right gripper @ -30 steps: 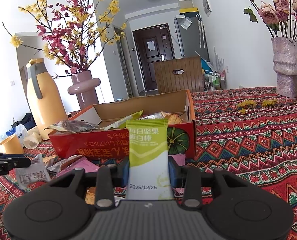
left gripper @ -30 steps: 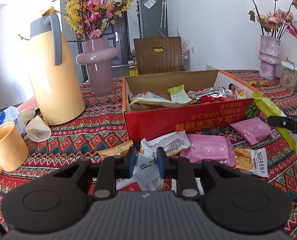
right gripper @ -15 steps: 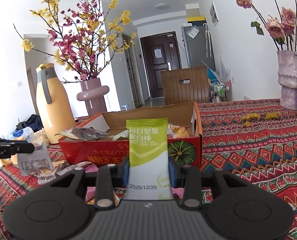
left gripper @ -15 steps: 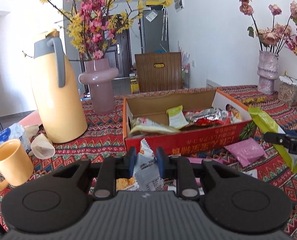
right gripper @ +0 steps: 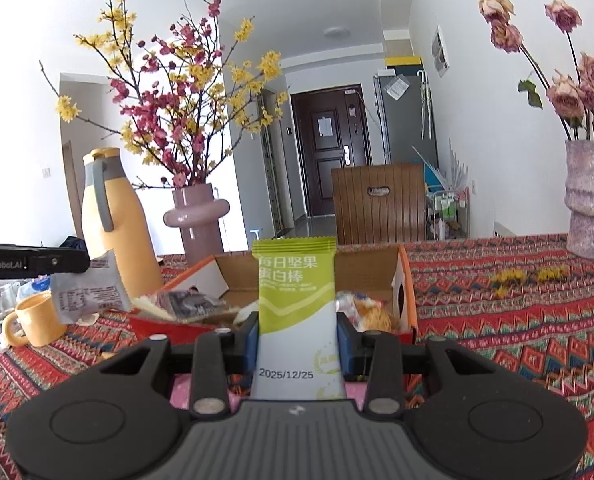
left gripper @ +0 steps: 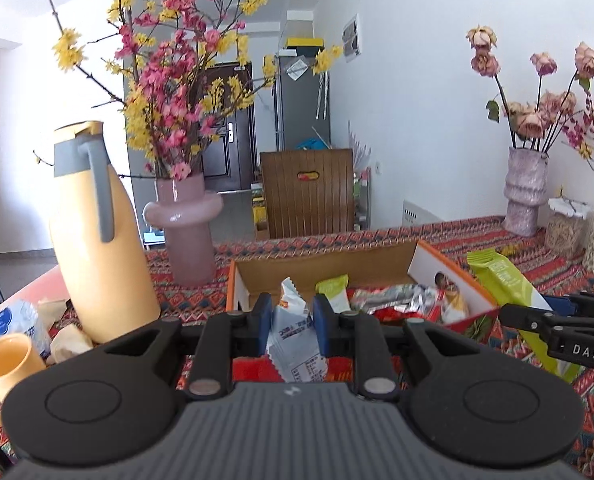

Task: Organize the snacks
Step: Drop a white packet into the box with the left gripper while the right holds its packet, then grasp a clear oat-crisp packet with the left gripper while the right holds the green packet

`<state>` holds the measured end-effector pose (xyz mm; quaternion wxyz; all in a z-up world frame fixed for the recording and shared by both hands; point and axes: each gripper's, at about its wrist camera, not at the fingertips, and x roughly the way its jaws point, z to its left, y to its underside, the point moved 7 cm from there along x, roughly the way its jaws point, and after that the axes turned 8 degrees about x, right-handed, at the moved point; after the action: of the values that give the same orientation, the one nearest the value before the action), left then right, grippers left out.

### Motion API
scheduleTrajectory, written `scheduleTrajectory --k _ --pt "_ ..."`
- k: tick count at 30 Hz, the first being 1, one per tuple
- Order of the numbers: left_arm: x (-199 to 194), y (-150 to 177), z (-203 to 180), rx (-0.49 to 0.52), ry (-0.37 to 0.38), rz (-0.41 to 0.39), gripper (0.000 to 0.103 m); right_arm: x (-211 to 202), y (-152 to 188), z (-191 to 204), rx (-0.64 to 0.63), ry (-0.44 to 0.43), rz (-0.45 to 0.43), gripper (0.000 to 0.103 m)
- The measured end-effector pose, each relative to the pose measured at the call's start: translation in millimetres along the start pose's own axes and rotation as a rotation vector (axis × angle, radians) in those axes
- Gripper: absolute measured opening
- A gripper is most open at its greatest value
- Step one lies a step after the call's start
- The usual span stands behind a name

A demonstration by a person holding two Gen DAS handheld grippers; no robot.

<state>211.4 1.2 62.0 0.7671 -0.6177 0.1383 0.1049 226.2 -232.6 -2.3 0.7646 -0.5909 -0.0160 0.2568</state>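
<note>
In the left wrist view, the left gripper (left gripper: 292, 317) has its blue fingers (left gripper: 263, 317) clamped on a crinkled white snack packet (left gripper: 295, 342) with small print, held above the bench (left gripper: 437, 236) with the open cardboard box (left gripper: 453, 280) at twelve o'clock. In the right wrist view, the right gripper (right gripper: 297, 340) points slightly downward, its fingers (right gripper: 250, 340) clamped on an upright green-and-white bar wrapper (right gripper: 295, 312) before the same box, while the white packet hangs at nine o'clock.

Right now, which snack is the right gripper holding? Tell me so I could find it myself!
Find the red cardboard box on the patterned tablecloth. Just in front of it, the right gripper pinches a tall snack packet standing upright. It is bright green on top and white below, with a date printed near the bottom; the left gripper's packet is white and crinkled.
</note>
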Motion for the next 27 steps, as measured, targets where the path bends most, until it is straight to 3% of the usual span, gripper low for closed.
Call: scheduleTrajectory --k 11,18,22,27 --pt "29 -24 3 -0.035 0.004 -0.019 0.015 25 -39 10 -0.037 0.008 -0.041 0.037" --pt "41 -11 12 -0.064 0.015 0.016 0.015 43 -41 14 -0.023 -0.005 -0.032 0.037" --pt "46 13 15 -0.059 0.023 0.083 0.019 46 -28 10 -0.006 -0.008 -0.006 0.037" --pt "53 47 17 -0.046 0.030 0.181 0.036 39 -17 4 -0.007 0.001 0.012 0.037"
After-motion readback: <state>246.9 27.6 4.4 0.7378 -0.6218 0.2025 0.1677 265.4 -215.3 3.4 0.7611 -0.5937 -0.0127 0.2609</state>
